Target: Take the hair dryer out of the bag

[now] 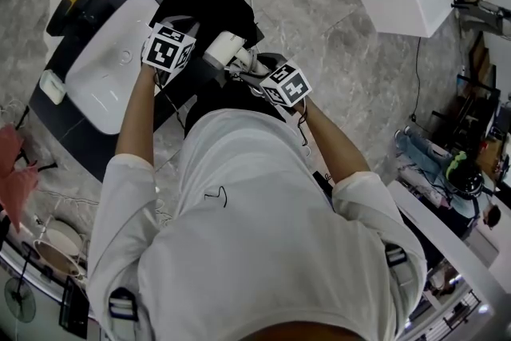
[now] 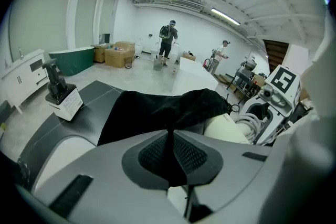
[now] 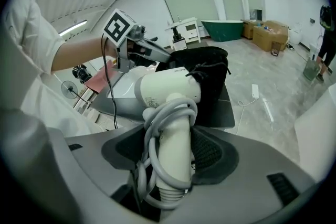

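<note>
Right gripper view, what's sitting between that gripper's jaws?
The handle of the hair dryer, with its grey cord looped round it, sits between the jaws of the right gripper, which grip it. The right gripper view shows it plainly.

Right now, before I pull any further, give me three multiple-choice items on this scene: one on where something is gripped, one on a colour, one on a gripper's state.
1. Where does the right gripper grip the hair dryer?
A) on its barrel
B) on its handle
C) on its plug

2. What colour is the bag?
A) red
B) white
C) black

3. What is the left gripper doing?
A) standing wide open and empty
B) pinched shut on the bag's cloth
C) clamped on the dryer's barrel

Answers:
1 B: the handle, with the cord looped round it, stands between the right jaws.
2 C: the cloth shows black in all three views.
3 B: the left jaws meet on a dark fold of the bag.
</note>
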Motion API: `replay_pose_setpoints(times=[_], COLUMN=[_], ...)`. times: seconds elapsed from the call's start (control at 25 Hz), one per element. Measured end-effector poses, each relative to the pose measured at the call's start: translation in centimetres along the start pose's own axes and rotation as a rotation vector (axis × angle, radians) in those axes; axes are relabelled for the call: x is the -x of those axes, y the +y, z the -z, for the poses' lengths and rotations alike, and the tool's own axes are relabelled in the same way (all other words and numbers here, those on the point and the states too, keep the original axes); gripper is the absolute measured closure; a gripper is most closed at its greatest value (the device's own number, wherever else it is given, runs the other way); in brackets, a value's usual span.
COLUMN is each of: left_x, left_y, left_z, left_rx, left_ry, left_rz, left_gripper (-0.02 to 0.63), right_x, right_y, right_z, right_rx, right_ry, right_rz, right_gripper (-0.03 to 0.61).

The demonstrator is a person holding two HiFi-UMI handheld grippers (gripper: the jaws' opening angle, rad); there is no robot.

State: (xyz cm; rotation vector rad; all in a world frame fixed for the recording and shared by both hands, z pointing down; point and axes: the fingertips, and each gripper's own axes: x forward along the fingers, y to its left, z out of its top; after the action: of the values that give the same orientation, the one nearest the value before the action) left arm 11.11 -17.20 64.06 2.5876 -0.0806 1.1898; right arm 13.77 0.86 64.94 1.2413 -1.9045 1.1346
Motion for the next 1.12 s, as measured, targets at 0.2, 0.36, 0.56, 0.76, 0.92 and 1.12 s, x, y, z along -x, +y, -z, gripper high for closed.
replay_pose_setpoints(times=[0.2, 0.36, 0.56, 0.76, 0.92, 1.12], left_x=[-0.2, 0.1, 0.6, 1.0, 0.7, 0.1], left_y=[-0.5, -1.4, -3.1, -4.8, -7.2, -10.0], left_z=[0.7, 1.2, 1.7, 2.3, 3.0, 3.8], left_rx=[0.099, 0.157, 0.198, 0.292, 0.336, 0.362], left_ry=[-0.023, -0.046, -0.066, -0.107, -0.114, -0.1], left_rz=[0.004, -0.011, -0.061, -0.119, -0.146, -0.179], left_gripper=[0.569, 0.569, 0.569, 0.568, 0.495, 0.434], right_x=[0.8, 2.3, 5.2, 7.8, 9.3, 9.6], right_y=[1.4, 2.4, 2.4, 1.2, -0.1, -1.4], right_z=[0.8, 1.6, 1.8, 0.4, -0.5, -2.0], right_rx=[0.052, 0.044, 0.059, 0.085, 0.059, 0.018], right_ry=[-0.002, -0.035, -0.095, -0.179, -0.242, -0.298], right_rz=[-0.057, -0.112, -0.13, -0.124, -0.129, -0.137], right_gripper=[0.315, 0.316, 0.316, 0.315, 0.314, 0.314])
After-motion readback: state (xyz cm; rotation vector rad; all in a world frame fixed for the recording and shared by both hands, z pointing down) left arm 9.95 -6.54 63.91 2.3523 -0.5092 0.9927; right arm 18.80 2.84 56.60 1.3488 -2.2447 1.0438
